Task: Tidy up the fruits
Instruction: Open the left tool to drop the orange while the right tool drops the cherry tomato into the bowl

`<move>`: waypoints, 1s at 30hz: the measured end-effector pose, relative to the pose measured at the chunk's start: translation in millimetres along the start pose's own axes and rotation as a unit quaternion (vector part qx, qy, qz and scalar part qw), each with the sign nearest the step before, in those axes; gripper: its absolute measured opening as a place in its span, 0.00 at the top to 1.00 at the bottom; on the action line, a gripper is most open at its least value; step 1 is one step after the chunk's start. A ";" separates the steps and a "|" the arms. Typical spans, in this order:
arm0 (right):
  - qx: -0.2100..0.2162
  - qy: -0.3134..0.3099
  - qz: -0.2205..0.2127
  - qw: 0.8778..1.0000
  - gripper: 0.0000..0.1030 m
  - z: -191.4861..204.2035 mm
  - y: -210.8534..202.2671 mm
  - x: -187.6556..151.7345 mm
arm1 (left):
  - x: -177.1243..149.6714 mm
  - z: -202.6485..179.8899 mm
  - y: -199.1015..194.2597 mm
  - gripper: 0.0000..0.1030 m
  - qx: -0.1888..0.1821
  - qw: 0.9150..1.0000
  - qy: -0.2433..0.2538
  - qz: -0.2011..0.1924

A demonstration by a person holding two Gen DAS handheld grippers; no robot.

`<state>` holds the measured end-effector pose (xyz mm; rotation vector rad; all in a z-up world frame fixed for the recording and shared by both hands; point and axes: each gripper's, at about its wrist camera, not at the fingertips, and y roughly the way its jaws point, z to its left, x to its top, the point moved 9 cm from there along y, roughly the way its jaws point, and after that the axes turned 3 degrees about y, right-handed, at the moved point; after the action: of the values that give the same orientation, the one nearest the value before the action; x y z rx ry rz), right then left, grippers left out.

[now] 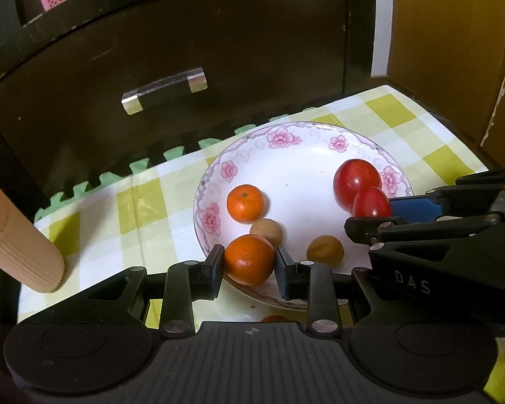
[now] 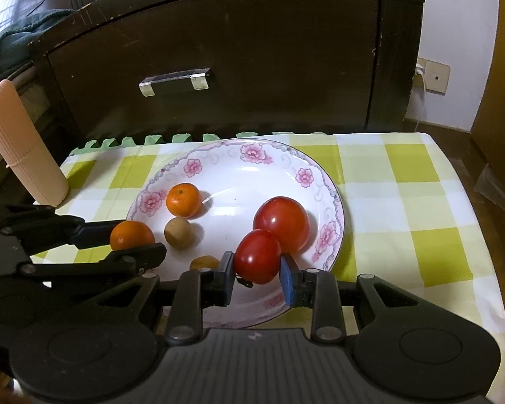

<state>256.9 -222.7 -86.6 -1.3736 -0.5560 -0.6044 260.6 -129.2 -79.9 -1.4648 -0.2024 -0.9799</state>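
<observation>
Fruits lay in the floral plate. Left wrist view: the left gripper was clamped on a tangerine at the plate's near rim. Right wrist view: the right gripper pinched the smaller tomato, touching the larger tomato.

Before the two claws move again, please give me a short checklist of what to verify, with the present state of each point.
1. Left claw shut on orange: ok, both pads touch it.
2. Right claw shut on small tomato: ok.
3. Held fruits over the plate: ok.
4. Held tomato clear of the big tomato: cannot tell, they overlap in both views.
5. Plate has room: ok, the middle is bare.
6. Claws apart from each other: ok, a gap shows between them.
</observation>
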 end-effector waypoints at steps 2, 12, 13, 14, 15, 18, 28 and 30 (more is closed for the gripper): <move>0.000 0.000 0.000 1.000 0.72 -0.6 1.1 0.3 | 0.7 0.4 1.3 0.63 0.001 1.000 0.000 -0.001; -0.004 -0.001 -0.003 1.000 0.72 -3.3 6.5 1.6 | 4.0 -0.2 6.6 0.63 0.006 1.000 0.007 -0.002; -0.005 -0.002 -0.002 1.000 0.72 -3.6 7.3 1.7 | 3.9 -0.6 7.4 0.63 0.006 1.000 0.008 -0.002; -0.006 -0.002 -0.002 1.000 0.72 -3.8 8.2 1.8 | 4.0 -0.6 8.1 0.63 0.007 1.000 0.009 -0.003; -0.006 -0.002 -0.002 1.000 0.72 -4.0 9.2 1.9 | 4.2 -0.6 8.5 0.63 0.007 1.000 0.008 -0.003; -0.006 -0.001 -0.003 1.000 0.72 -4.4 11.1 2.2 | 5.2 0.0 9.8 0.63 0.007 1.000 0.007 -0.003; -0.006 0.000 -0.001 1.000 0.72 -6.0 13.8 2.0 | 5.5 -0.6 11.8 0.62 0.011 1.000 0.012 -0.004; -0.006 -0.001 0.000 1.000 0.71 -6.2 14.1 2.1 | 5.5 -0.6 11.7 0.62 0.011 1.000 0.012 -0.004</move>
<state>268.1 -227.7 -96.0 -1.3860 -0.5542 -0.6077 271.4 -134.3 -85.0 -1.4320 -0.2008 -0.9976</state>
